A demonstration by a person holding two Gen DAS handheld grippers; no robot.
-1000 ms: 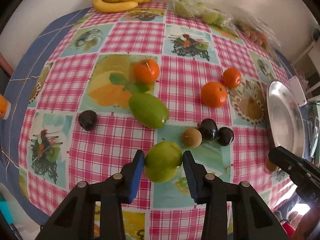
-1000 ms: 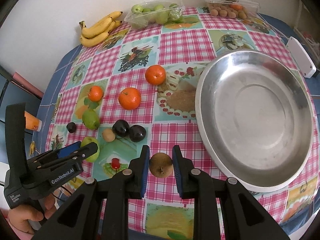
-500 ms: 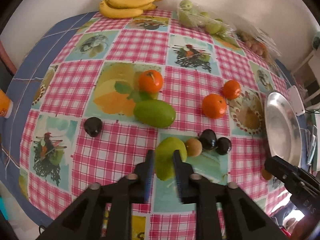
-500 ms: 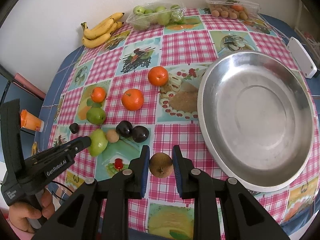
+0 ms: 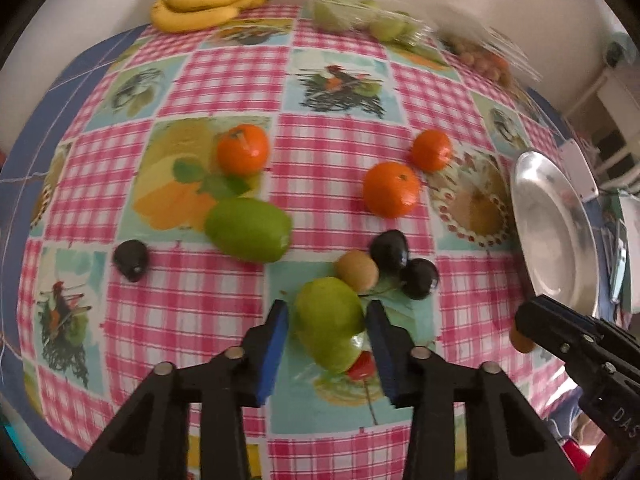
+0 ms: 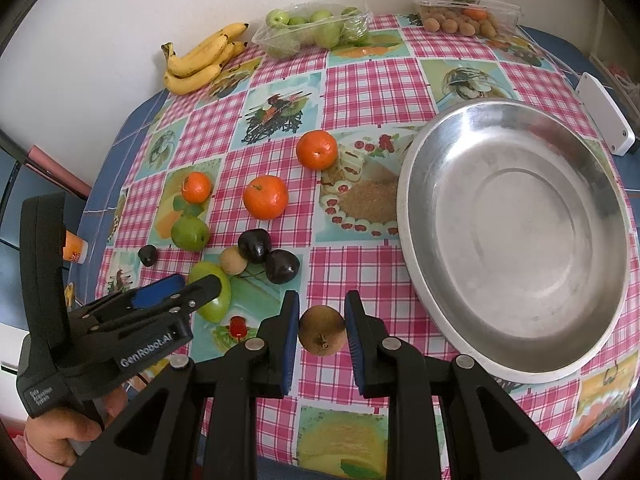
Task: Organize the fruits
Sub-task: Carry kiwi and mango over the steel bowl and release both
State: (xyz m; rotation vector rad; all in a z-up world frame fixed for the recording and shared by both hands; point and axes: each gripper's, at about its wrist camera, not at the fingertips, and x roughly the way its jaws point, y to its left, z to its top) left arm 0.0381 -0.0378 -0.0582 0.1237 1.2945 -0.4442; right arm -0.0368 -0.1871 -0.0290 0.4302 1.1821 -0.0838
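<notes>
My left gripper point(image 5: 326, 330) now has the green pear point(image 5: 330, 322) between its blue pads. A second ago the pads stood wide on either side of it; half a second ago they pinched in hard, and the pear has since tipped over toward the small tan fruit point(image 5: 356, 270) just beyond. In the left view the right pad meets the skin while a sliver of cloth shows at the left pad, so I cannot tell whether this is a firm hold. The fruit seems to have rolled in the squeeze, so I judge the grasp needs checking before any lift.

My right gripper point(image 6: 322, 330) is narrowed around the brown kiwi point(image 6: 322, 330), both pads against its sides, as it was a second ago. That one looks ready to carry.

The steel bowl point(image 6: 416, 272) sits just right of the kiwi with nothing in it. Oranges point(image 6: 266, 197), a lime point(image 6: 190, 233) and dark plums point(image 6: 282, 266) lie loose on the checked tablecloth point(image 6: 368, 80); bananas point(image 6: 204, 58) rest at the far edge.
</notes>
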